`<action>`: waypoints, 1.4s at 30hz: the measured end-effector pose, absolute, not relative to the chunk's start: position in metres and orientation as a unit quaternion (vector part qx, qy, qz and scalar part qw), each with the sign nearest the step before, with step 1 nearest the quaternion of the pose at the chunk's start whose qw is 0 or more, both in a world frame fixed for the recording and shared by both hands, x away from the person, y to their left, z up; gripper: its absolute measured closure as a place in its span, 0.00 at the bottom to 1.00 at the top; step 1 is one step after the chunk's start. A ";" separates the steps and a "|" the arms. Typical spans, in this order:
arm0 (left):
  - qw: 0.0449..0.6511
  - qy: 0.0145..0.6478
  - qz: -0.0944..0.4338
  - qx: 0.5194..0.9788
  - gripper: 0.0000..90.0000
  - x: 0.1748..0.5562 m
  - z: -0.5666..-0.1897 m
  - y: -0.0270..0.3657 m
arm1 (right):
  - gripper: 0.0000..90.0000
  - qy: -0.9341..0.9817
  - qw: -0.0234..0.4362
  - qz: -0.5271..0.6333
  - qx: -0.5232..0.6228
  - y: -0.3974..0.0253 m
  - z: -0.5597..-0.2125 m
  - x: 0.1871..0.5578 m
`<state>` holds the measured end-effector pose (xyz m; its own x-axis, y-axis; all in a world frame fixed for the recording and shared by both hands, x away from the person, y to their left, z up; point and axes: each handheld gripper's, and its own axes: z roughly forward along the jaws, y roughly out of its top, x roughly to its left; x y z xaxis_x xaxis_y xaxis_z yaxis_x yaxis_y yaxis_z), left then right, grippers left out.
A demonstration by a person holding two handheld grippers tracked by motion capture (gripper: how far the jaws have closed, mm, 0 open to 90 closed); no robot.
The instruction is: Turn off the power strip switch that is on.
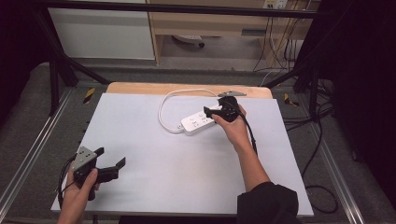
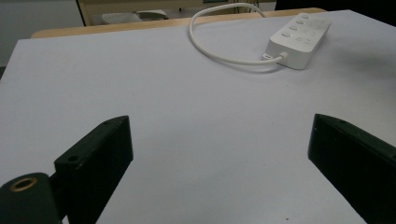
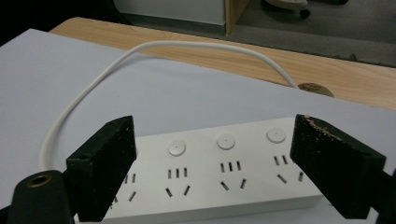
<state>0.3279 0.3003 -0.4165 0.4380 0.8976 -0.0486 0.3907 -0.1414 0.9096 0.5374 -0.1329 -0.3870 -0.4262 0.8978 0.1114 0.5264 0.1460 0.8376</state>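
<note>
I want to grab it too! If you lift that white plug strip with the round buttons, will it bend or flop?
The white plastic power strip looks like a hard, boxy shell, so it probably stays stiff. Its smooth sides may slip a little between jaws. The thin white cord already lies in a loose loop, so it would likely dangle and drag behind.

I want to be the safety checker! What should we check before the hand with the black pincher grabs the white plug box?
1. Right gripper open wide: ok.
2. Power strip between its jaws: ok, the jaws stand over it near its two ends.
3. Strip lying flat on the white table: ok.
4. White cord clear of the jaws: ok, it loops away behind the strip.
5. Left gripper out of the way: ok, open at the near left corner.
6. Cord plugged into anything: cannot tell.
</note>
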 end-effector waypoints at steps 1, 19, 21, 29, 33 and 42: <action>0.470 0.456 0.270 0.705 0.07 0.328 -0.416 0.300 | 0.15 0.726 0.217 0.431 0.490 -0.134 -0.386 0.537; 0.469 0.457 0.272 0.705 0.07 0.327 -0.416 0.302 | 0.09 0.721 0.221 0.435 0.491 -0.151 -0.367 0.524; 0.469 0.457 0.272 0.705 0.07 0.327 -0.416 0.302 | 0.08 0.720 0.221 0.439 0.491 -0.154 -0.365 0.522; 0.469 0.458 0.272 0.705 0.07 0.327 -0.416 0.301 | 0.05 0.718 0.221 0.451 0.481 -0.168 -0.355 0.512; 0.469 0.459 0.271 0.704 0.07 0.327 -0.416 0.302 | 0.04 0.715 0.221 0.459 0.479 -0.176 -0.352 0.505; 0.469 0.459 0.271 0.705 0.07 0.326 -0.416 0.302 | 0.04 0.711 0.221 0.468 0.475 -0.188 -0.349 0.491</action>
<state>0.3263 0.3017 -0.4160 0.4323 0.9005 -0.0482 0.3924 -0.1397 0.9091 0.4914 -0.1884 -0.3492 -0.4507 0.8830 0.1310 0.4694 0.1096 0.8762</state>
